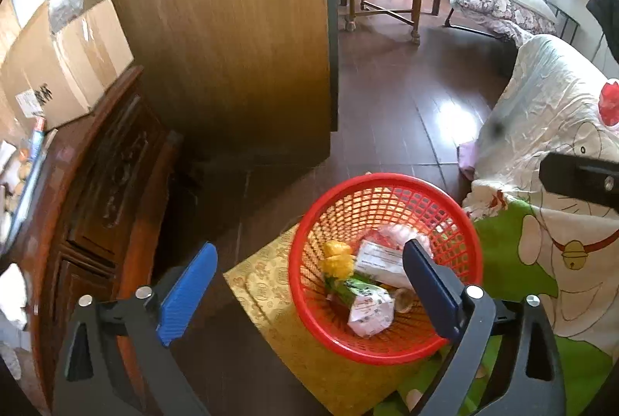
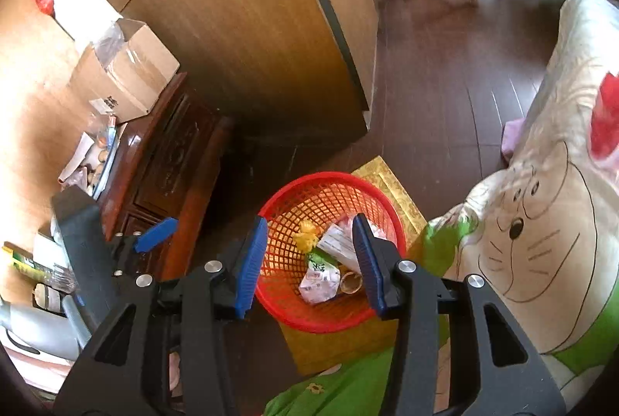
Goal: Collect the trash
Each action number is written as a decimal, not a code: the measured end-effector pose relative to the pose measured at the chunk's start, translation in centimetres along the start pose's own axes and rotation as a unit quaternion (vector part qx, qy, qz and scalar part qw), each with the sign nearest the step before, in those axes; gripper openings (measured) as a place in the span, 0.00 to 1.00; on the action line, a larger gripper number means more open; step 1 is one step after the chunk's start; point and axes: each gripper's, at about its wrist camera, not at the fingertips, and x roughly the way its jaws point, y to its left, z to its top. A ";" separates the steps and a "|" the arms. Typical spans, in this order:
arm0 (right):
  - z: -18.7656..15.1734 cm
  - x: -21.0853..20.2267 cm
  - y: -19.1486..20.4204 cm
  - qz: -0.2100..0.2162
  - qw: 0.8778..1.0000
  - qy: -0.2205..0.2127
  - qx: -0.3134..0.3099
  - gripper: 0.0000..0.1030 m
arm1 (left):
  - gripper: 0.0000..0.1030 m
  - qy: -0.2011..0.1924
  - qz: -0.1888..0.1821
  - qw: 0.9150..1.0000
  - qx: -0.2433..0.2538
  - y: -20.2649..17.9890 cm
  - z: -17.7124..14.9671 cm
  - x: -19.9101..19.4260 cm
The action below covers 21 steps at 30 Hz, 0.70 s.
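Trash already lies in the red basket (image 1: 387, 269), which stands on a gold patterned mat (image 1: 267, 284) on the dark floor. Going left to right in the left wrist view: the left gripper (image 1: 309, 294) hangs with its jaws spread wide and nothing between them. Inside the basket sit a yellow flower (image 1: 338, 259), a white wrapper (image 1: 369, 313) and a printed paper packet (image 1: 381, 261). The right gripper (image 2: 309, 267) hovers above the basket, likewise parted and empty. To the right is a cartoon blanket (image 1: 541, 253). Judging by this, most collecting seems done; no loose trash shows on the floor nearby, though clutter on the cabinet (image 2: 162, 161) at far left may remain.
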 end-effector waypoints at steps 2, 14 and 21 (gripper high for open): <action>-0.3 0.4 0.0 -0.026 0.999 0.018 0.007 0.54 | 0.94 0.001 0.011 1.000 0.002 0.1 -0.2 -0.3; -4.8 0.4 0.2 -0.091 0.993 0.075 0.009 0.66 | 0.94 0.039 0.033 0.998 0.028 0.3 -2.5 -0.8; -5.1 0.2 0.5 -0.112 0.991 0.072 -0.009 0.69 | 0.94 0.050 0.022 0.998 0.021 0.7 -3.0 -0.7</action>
